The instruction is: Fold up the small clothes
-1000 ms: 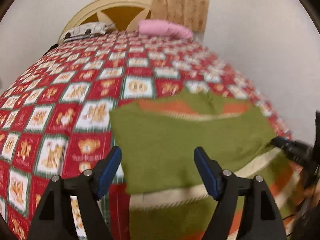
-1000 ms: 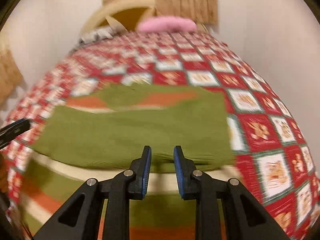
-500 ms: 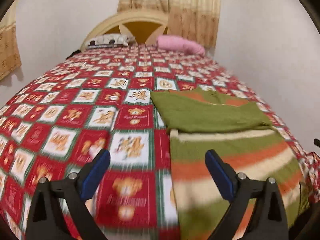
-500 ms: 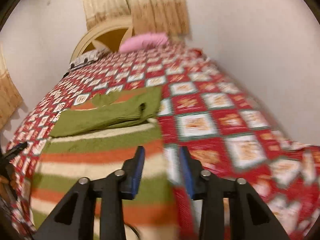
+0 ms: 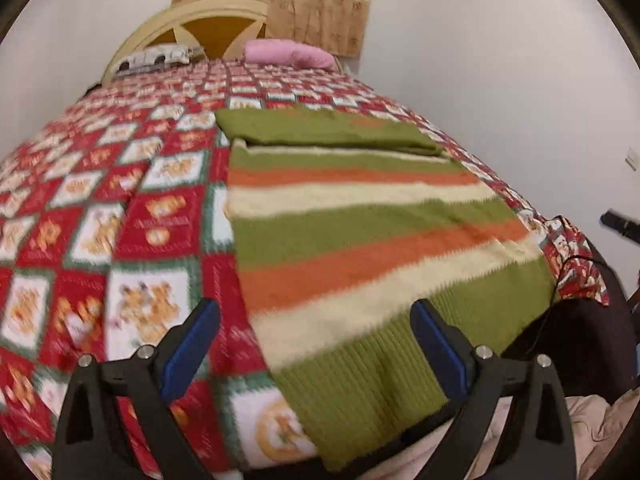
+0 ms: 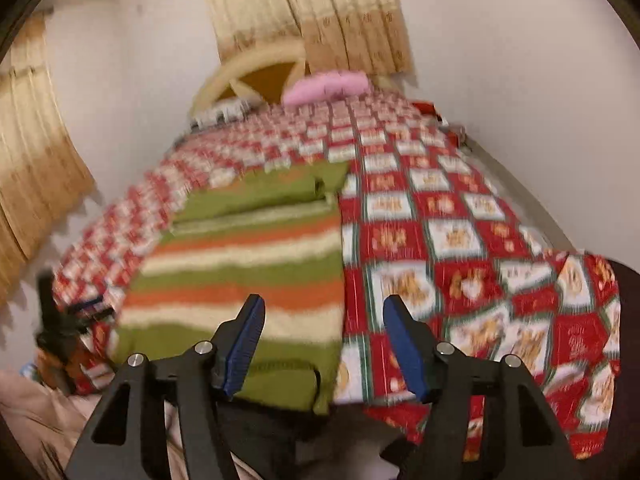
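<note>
Both tools (image 5: 314, 344) (image 6: 324, 340) gape empty above the striped sweater (image 5: 360, 240).

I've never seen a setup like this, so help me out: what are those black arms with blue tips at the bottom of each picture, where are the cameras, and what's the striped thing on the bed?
Those are two hand-held grippers, one in each of a person's hands, each with a wide-angle camera looking forward along its two fingers. One picture comes from the left gripper, the other from the right gripper. Both hover over the near end of a bed covered by a red patterned bedspread. On it lies a striped sweater in green, orange and cream, its far end already folded over. A pink pillow sits by the headboard. Neither gripper holds anything; the right one's jaws have just been opening.
</note>
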The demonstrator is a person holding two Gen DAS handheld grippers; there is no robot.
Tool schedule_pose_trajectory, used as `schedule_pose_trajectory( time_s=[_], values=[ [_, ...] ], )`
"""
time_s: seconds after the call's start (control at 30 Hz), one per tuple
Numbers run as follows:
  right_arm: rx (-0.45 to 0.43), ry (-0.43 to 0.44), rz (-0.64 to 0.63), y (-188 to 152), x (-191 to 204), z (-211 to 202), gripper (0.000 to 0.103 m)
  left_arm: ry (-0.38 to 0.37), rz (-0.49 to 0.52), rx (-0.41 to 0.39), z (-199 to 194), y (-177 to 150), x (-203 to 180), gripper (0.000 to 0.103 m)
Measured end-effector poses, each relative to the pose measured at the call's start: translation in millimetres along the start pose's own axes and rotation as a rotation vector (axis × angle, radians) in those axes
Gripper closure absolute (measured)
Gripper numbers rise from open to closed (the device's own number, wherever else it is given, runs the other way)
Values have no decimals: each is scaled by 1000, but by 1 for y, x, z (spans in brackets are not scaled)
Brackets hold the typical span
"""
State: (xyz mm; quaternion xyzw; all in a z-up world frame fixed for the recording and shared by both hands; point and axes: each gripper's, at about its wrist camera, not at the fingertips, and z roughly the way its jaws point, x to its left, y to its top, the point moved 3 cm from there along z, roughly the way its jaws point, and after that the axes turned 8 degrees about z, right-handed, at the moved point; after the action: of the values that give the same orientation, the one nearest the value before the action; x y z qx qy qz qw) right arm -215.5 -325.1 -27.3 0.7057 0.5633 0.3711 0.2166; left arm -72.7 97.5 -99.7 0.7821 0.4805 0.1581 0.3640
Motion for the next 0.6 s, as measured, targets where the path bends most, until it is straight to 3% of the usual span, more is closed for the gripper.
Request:
schedule_pose_trajectory(
  time_s=[0.17,0.37,0.5,0.6],
  values=[
    [7,52,-50,-14,8,-12,41,32,-13,41,4,-13,-6,5],
    [-181,99,-20,10,-2,-116,41,118,6,106,16,-24,-13,5],
    [-258,68,-15,8,-10,-156,41,148,34,121,14,-30,-22,5],
    [-263,22,-2,-3,-13,-145,41,186,69,126,11,-35,-28,5]
  ],
)
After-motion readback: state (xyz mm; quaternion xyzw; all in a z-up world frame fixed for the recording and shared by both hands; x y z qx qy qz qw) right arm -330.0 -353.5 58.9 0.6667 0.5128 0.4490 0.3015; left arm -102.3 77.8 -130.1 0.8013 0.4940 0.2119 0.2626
